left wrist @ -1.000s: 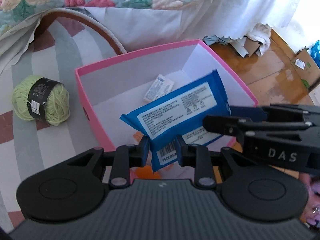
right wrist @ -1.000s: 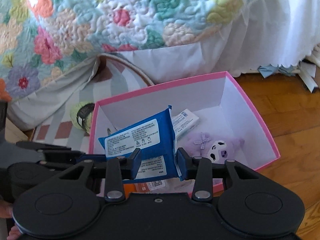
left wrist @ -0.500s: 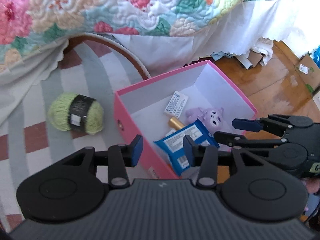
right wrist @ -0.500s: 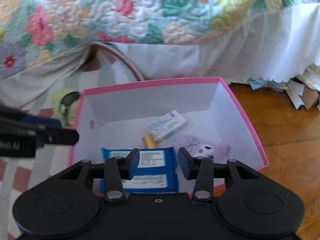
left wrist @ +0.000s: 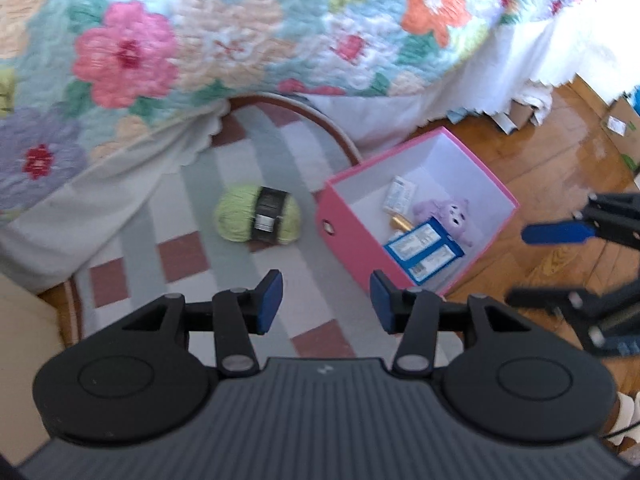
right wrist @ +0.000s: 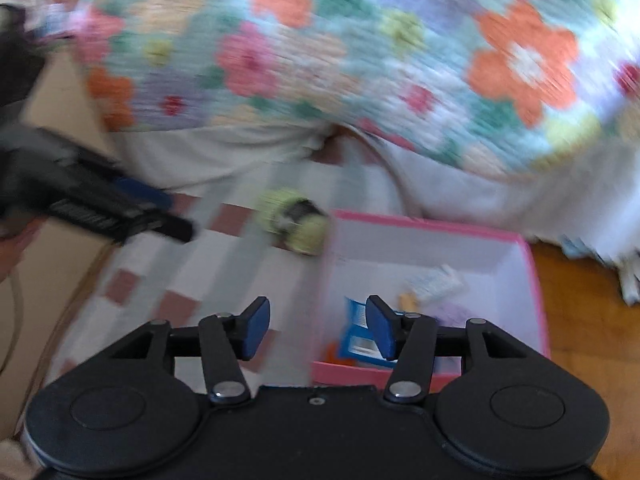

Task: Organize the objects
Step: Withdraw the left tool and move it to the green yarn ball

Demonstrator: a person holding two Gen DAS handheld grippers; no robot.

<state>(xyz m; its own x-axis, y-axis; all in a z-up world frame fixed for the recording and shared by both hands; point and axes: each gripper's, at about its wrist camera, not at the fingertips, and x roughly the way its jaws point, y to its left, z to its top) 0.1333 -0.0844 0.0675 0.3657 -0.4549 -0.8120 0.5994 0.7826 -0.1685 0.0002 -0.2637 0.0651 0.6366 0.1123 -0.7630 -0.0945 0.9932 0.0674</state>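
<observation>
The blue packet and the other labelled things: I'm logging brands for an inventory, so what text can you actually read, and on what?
None can be read.
Blue packet in the pink box: white labels and a barcode, print too small.
White packet: print too small.
Green yarn: black band with a white label, blurred.
The right wrist view is too blurred.

Floor (left wrist: 560,168): glossy wood
Box (left wrist: 352,236): matt pink card
Yarn ball (left wrist: 240,220): fuzzy green wool
Quilt (left wrist: 240,40): stitched floral cloth
Wipes pack (left wrist: 424,249): glossy blue plastic
Rug (left wrist: 260,160): woven cloth
</observation>
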